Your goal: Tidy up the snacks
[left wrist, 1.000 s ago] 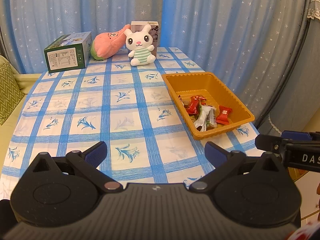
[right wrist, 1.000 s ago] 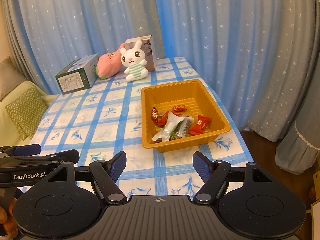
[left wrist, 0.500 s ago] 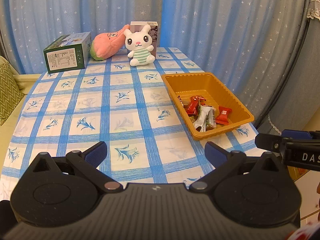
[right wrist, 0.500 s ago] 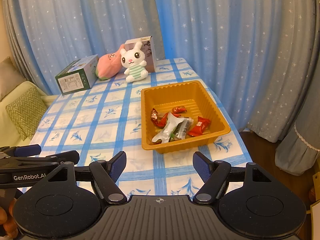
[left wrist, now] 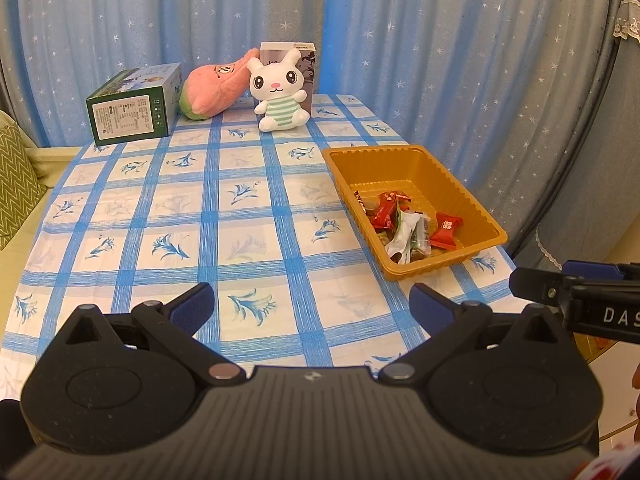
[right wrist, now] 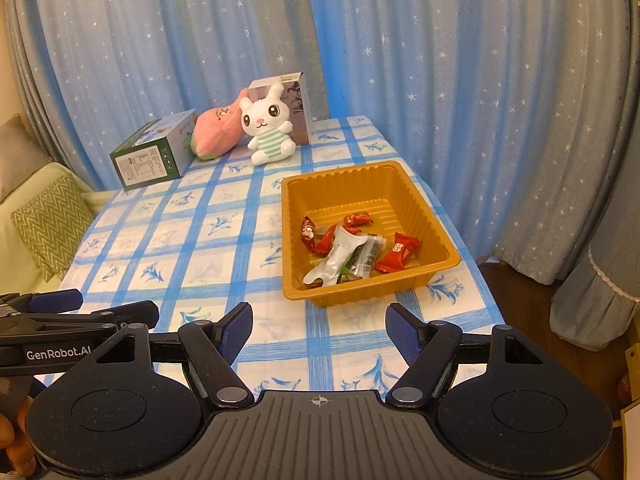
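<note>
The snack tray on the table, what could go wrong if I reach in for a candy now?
1. The tray sits close to the table's right edge; a sideways nudge might push it off.
2. The candies lie heaped around a white packet, so the right gripper, jaws open, may catch two at once.
3. The tray looks light and could lift or slide with a snagged wrapper.

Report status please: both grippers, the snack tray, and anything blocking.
Left gripper open, empty. Right gripper open, empty, short of the tray. Orange tray on the tablecloth, wrapped snacks piled inside. Nothing between grippers and tray.
</note>
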`<action>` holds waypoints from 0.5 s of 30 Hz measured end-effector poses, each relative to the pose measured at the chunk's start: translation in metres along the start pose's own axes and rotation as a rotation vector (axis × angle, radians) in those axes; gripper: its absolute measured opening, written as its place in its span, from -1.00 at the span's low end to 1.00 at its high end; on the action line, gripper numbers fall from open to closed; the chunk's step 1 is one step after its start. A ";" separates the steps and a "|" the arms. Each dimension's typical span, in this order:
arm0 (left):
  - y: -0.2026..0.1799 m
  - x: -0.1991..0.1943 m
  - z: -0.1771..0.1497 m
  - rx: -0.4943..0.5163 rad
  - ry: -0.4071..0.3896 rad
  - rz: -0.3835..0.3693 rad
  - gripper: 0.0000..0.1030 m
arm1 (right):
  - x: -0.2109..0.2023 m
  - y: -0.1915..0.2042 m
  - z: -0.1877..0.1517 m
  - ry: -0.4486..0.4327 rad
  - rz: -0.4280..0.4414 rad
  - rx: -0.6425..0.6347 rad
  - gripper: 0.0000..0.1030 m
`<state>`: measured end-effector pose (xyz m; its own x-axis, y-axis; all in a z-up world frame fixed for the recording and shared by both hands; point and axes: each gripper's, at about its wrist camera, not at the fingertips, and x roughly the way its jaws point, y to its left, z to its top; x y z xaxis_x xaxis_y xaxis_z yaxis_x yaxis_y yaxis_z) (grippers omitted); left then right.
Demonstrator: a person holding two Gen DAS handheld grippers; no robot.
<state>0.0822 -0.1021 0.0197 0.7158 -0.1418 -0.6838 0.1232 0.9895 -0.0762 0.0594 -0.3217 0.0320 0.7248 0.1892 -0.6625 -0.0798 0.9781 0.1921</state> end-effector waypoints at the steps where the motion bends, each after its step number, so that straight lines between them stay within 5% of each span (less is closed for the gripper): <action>1: 0.000 0.000 0.000 0.000 0.000 0.000 1.00 | 0.000 0.000 0.000 0.000 0.001 0.000 0.42; 15: 0.001 0.000 0.000 0.000 0.000 -0.001 1.00 | 0.001 -0.001 0.000 0.000 0.000 0.001 0.42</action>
<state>0.0823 -0.1014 0.0191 0.7155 -0.1431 -0.6838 0.1240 0.9893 -0.0773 0.0599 -0.3225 0.0310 0.7244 0.1896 -0.6628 -0.0796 0.9780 0.1927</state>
